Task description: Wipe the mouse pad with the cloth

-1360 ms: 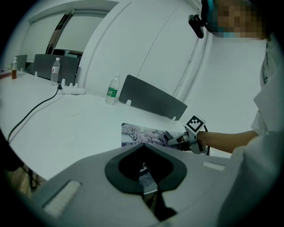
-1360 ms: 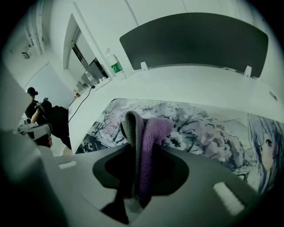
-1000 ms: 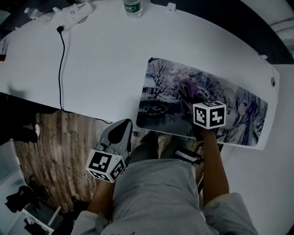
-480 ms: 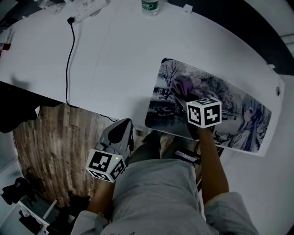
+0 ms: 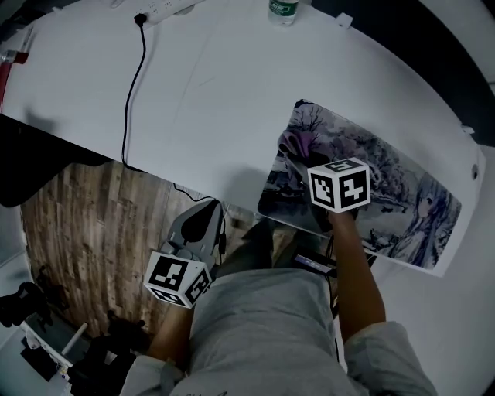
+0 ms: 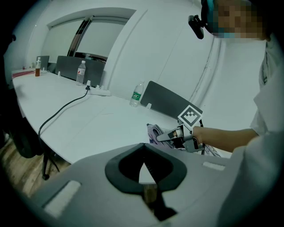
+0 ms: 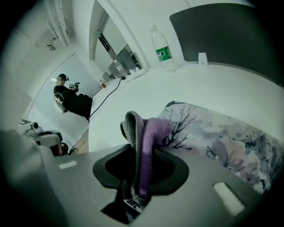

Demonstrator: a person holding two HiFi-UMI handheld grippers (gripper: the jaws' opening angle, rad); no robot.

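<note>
The printed mouse pad (image 5: pixel 390 174) lies on the right part of the white table (image 5: pixel 201 100). My right gripper (image 5: pixel 300 158) is shut on a folded purple and grey cloth (image 5: pixel 295 145), pressed onto the pad's left end. In the right gripper view the cloth (image 7: pixel 150 133) stands bunched between the jaws of the right gripper (image 7: pixel 140 153), with the pad (image 7: pixel 222 133) just beyond. My left gripper (image 5: pixel 207 210) is off the table by the person's lap, jaws shut and holding nothing. The left gripper view shows the left gripper (image 6: pixel 142 148), with the right gripper (image 6: pixel 167 136) on the pad (image 6: pixel 154 131).
At the table's far edge stand a water bottle (image 5: pixel 283 9) and a power strip (image 5: pixel 166 8); its black cable (image 5: pixel 130 100) runs down over the near edge. Wooden floor (image 5: pixel 77 232) lies lower left. A person (image 7: pixel 69 95) stands far off.
My right gripper has dragged the cloth leftward across the pad, from its middle-left part to its left end. The left gripper has stayed put. The head view has shifted.
</note>
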